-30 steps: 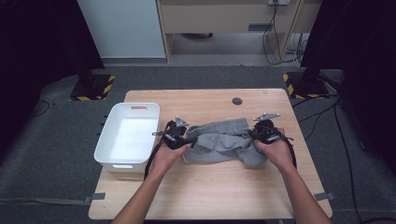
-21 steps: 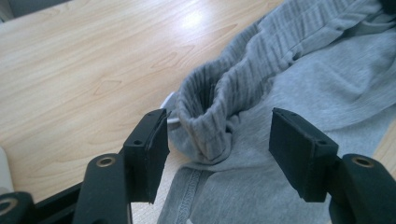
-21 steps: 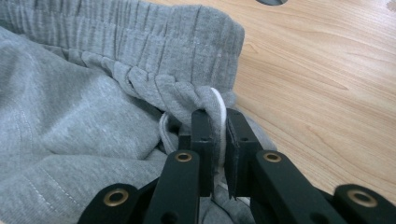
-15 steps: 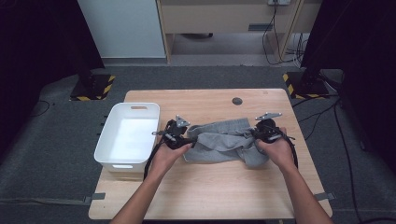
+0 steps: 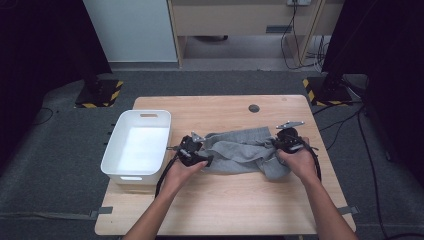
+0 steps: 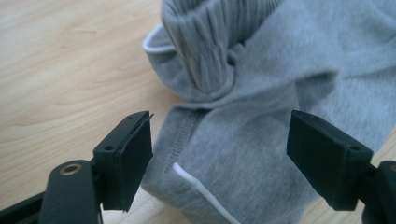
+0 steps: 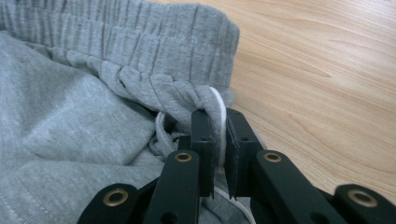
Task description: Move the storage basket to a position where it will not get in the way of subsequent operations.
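Midway: grey cotton sweat shorts [image 5: 243, 151] lie bunched at table centre. Right gripper [image 7: 219, 135] pinches the white-piped waistband; left gripper [image 6: 219, 154], jaws just opening wide, straddles a released hem. White plastic bin [image 5: 116, 161], frame left, awaits.

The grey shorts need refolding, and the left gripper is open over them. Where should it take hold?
Probably the stitched hem edge of the grey shorts, approached from the bare table side. That edge lies flat and free between the left gripper's just-opened jaws, while the right gripper pinches the waistband.
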